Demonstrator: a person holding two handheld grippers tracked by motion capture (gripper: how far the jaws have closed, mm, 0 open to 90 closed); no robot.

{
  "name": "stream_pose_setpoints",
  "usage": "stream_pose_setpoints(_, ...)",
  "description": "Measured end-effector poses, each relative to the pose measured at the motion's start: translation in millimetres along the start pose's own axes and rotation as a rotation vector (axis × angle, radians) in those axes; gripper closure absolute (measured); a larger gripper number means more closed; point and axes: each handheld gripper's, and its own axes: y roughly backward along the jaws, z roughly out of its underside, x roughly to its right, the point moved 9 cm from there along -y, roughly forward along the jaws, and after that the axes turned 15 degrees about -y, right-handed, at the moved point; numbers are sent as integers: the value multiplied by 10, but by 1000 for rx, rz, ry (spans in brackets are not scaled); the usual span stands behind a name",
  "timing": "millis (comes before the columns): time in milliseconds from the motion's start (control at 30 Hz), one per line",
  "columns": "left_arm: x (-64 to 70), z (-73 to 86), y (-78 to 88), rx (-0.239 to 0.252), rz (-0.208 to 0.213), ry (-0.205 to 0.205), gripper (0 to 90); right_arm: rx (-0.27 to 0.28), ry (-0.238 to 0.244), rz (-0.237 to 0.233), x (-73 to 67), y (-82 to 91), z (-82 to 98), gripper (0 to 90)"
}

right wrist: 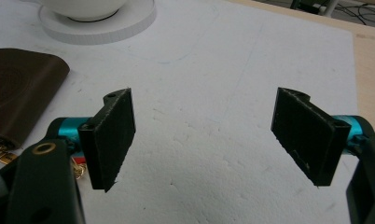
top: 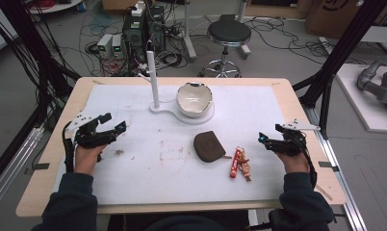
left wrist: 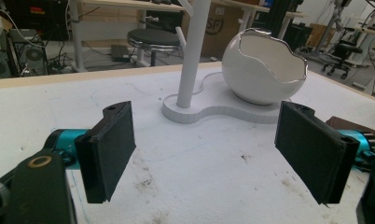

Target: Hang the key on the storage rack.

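A: which hand's closer to the brown pouch [top: 209,146]?

B: right gripper [top: 271,141]; pouch sits at its 9 o'clock, charm strap [top: 239,164] between them; left gripper [top: 115,123] is well apart at the table's 9; both spread wide, holding nothing.

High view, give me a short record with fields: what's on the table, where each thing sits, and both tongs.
surface: white foam mat on wooden table
back centre: white egg-shaped ceramic bowl on white stand with upright post
centre: brown leather pouch
right of pouch: red keychain charm
left tongs: open, empty
right tongs: open, empty
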Motion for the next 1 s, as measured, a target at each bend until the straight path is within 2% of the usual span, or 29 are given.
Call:
stream_pose_setpoints(500, -11, 9, -18, 4, 2, 8, 205, 2, -2, -17, -55, 8, 9, 223)
stream_pose_setpoints(733, 11, -1, 3, 2, 12, 4, 205, -24, 24, -19, -225, 35, 41, 239)
stream_pose_setpoints(767, 23, -10, 13, 4, 14, 3, 205, -36, 25, -24, -265, 47, 65, 240)
stream_pose_setpoints(800, 26, -11, 19, 4, 13, 2, 205, -71, 38, -37, -345, 68, 151, 254)
stream_pose_setpoints(833, 29, -9, 22, 5, 13, 3, 205, -71, 38, -37, -345, 68, 151, 254)
stream_pose_setpoints(867, 25, -4, 23, 3, 14, 1, 205, -120, 64, -38, -403, 81, 272, 256)
stream_pose_setpoints(900, 21, -1, 22, 2, 13, 5, 205, -150, 71, -42, -433, 91, 339, 256)
stream_pose_setpoints(933, 14, 2, 21, 2, 10, 7, 205, -150, 71, -42, -433, 91, 339, 256)
stream_pose_setpoints(967, 11, 5, 19, 1, 10, 9, 205, -196, 75, -56, -489, 102, 448, 255)
stream_pose_setpoints(1000, 8, 8, 14, 1, 10, 9, 206, -208, 80, -59, -513, 102, 487, 254)
